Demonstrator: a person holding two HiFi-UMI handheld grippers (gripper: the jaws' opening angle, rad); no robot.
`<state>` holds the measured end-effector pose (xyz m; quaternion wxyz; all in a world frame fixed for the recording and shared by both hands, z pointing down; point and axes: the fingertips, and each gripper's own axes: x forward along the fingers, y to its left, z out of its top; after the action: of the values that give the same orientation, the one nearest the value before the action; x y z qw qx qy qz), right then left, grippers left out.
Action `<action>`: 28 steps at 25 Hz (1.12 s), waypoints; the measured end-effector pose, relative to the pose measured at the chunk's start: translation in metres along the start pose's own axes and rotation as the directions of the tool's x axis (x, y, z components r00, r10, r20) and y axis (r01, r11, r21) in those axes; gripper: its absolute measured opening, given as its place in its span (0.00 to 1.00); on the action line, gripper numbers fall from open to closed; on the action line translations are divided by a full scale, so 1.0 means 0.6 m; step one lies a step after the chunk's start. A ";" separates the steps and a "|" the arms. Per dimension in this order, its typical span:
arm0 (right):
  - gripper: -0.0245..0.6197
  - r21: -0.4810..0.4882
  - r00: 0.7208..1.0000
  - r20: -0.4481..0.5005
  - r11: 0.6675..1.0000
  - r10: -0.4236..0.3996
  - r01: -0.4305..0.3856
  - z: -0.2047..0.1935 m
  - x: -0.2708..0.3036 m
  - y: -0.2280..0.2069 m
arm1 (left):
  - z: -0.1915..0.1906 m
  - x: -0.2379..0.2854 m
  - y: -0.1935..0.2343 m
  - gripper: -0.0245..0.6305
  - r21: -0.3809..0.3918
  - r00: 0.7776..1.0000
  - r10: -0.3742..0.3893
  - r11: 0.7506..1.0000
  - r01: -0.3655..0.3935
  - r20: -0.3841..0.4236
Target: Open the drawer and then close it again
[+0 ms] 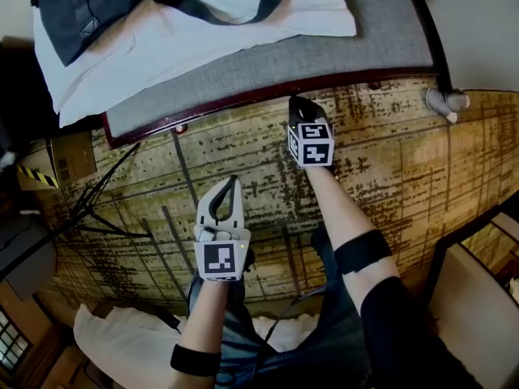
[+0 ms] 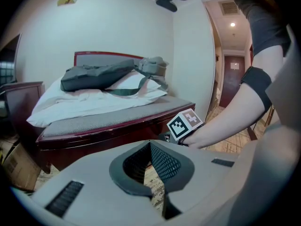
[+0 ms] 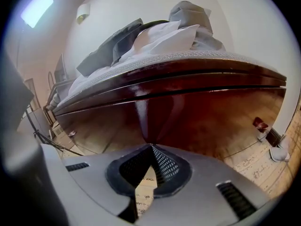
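Note:
My right gripper (image 1: 294, 101) is shut and holds nothing; its tip sits close to the dark red wooden bed base (image 1: 268, 96). In the right gripper view the closed jaws (image 3: 151, 147) point at that glossy base (image 3: 188, 102), which fills the view just ahead. My left gripper (image 1: 233, 181) is also shut and holds nothing, hanging over the patterned floor further back from the bed. In the left gripper view its jaws (image 2: 150, 145) face the bed (image 2: 108, 121), with the right gripper's marker cube (image 2: 186, 123) ahead to the right. No drawer front or handle shows plainly.
A dark bag (image 1: 89, 6) and white pillows lie on the bed. A cardboard box (image 1: 69, 156) and black tripod legs (image 1: 97, 209) stand at the left. A slipper (image 1: 446, 100) lies by the bed's right corner. A chair (image 1: 478, 298) stands at the right, a pillow (image 1: 122, 347) near my feet.

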<state>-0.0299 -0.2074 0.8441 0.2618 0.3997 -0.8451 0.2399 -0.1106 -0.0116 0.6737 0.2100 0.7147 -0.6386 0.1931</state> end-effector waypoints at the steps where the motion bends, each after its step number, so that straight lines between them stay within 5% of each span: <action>1: 0.04 -0.003 1.000 -0.011 1.000 0.000 0.000 0.001 -0.002 0.001 | 0.003 -0.004 -0.001 0.04 0.002 1.000 0.000 1.000 0.000 0.000; 9: 0.04 -0.092 1.000 -0.006 0.996 0.017 -0.017 0.073 -0.127 0.038 | 0.088 -0.073 -0.022 0.04 -0.004 1.000 -0.019 1.000 0.019 -0.008; 15: 0.04 -0.124 0.995 0.070 0.990 0.076 -0.067 0.212 -0.312 0.088 | 0.211 -0.174 -0.033 0.04 -0.037 1.000 -0.014 0.999 0.014 0.007; 21: 0.04 -0.198 0.984 0.145 0.977 0.108 -0.078 0.370 -0.528 0.124 | 0.345 -0.292 -0.049 0.04 0.011 0.999 -0.031 0.999 0.031 0.038; 28: 0.04 -0.236 0.984 0.149 0.970 0.094 -0.056 0.453 -0.706 0.141 | 0.455 -0.412 -0.043 0.04 0.005 0.997 0.005 1.000 -0.005 0.079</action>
<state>0.0642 -0.0940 0.3556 0.2290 0.3521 -0.8999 0.1170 -0.1100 0.0471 0.3095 0.1822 0.7207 -0.6477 0.1672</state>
